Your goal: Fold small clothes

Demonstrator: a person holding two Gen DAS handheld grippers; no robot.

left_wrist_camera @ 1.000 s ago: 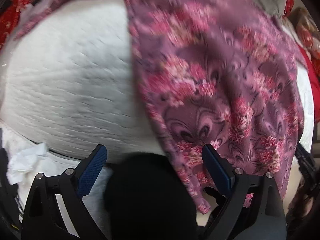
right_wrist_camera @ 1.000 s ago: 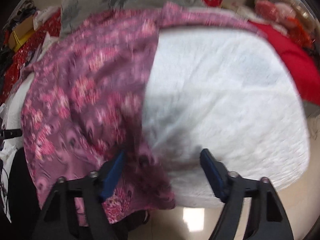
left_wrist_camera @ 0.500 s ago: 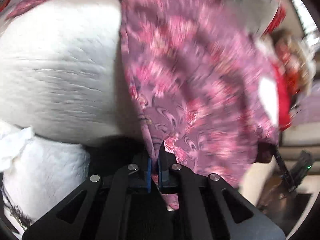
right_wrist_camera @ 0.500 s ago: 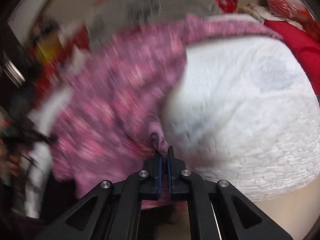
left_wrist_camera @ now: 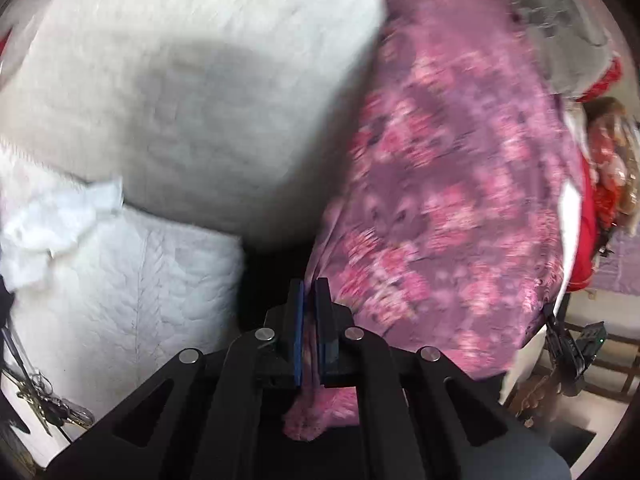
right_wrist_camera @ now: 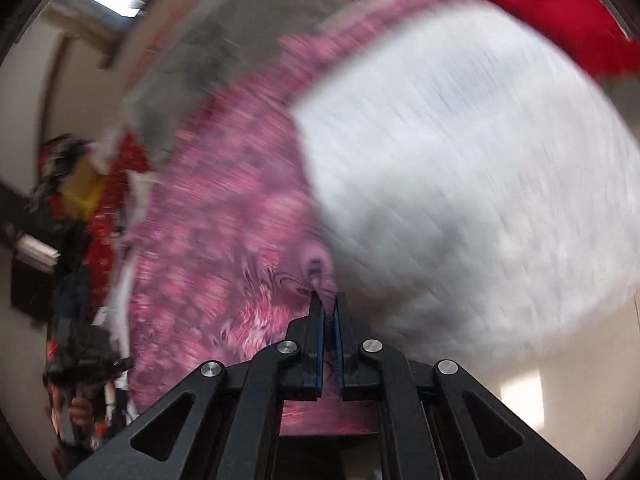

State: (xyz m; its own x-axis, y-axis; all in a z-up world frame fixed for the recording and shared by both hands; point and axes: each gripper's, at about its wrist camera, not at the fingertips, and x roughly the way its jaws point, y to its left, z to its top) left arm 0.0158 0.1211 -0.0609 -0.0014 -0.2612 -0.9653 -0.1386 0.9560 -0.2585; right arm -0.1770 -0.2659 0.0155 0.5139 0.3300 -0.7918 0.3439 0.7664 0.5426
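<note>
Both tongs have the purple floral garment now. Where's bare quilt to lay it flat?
Bare white quilt lies beside the floral garment: left of it in the left wrist view, right of it in the right wrist view. Crowded: crumpled white cloth at the near-left edge, grey fabric and red cloth along the far side.

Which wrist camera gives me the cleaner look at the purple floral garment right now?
The left wrist view: the purple floral garment fills its right half with moderate blur, its edge pinched in the left gripper. The right wrist view shows it more smeared, clamped in the right gripper.
</note>
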